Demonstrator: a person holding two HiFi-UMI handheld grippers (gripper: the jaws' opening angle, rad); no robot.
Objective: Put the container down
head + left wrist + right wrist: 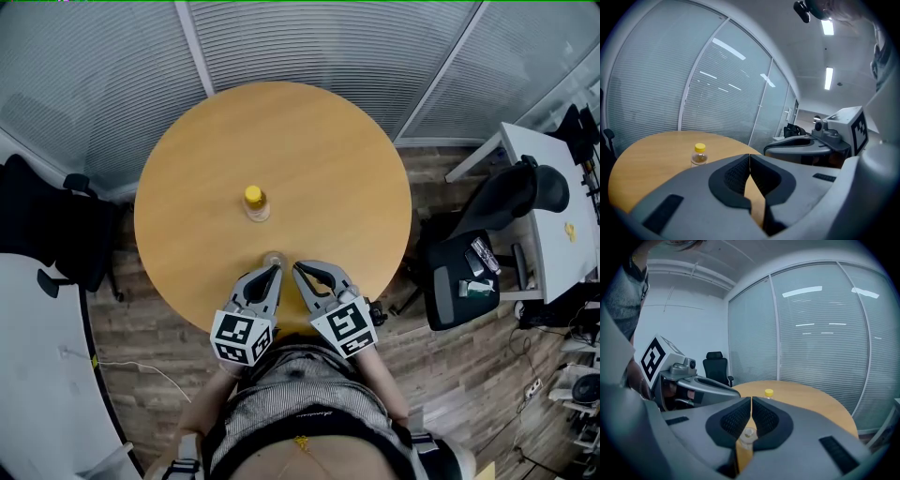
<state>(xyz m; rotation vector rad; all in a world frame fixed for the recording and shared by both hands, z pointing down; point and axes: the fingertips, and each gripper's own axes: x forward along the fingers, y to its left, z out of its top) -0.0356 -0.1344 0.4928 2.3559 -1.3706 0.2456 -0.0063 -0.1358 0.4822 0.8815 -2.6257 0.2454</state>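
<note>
Closed, empty: left tongs (275, 271) and right tongs (297, 268) over a round wooden table (328, 159).
Their tips half hide a small clear container (274, 256); a yellow-capped clear bottle (255, 202) stands beyond.

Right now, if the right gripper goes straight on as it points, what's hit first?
Probably the container just under the tips of the right gripper, or the table past it. The bottle stands further on. Depth unclear.

Office: glass walls (309, 47) w/ blinds (84, 84), desk chair (525, 192).
</note>
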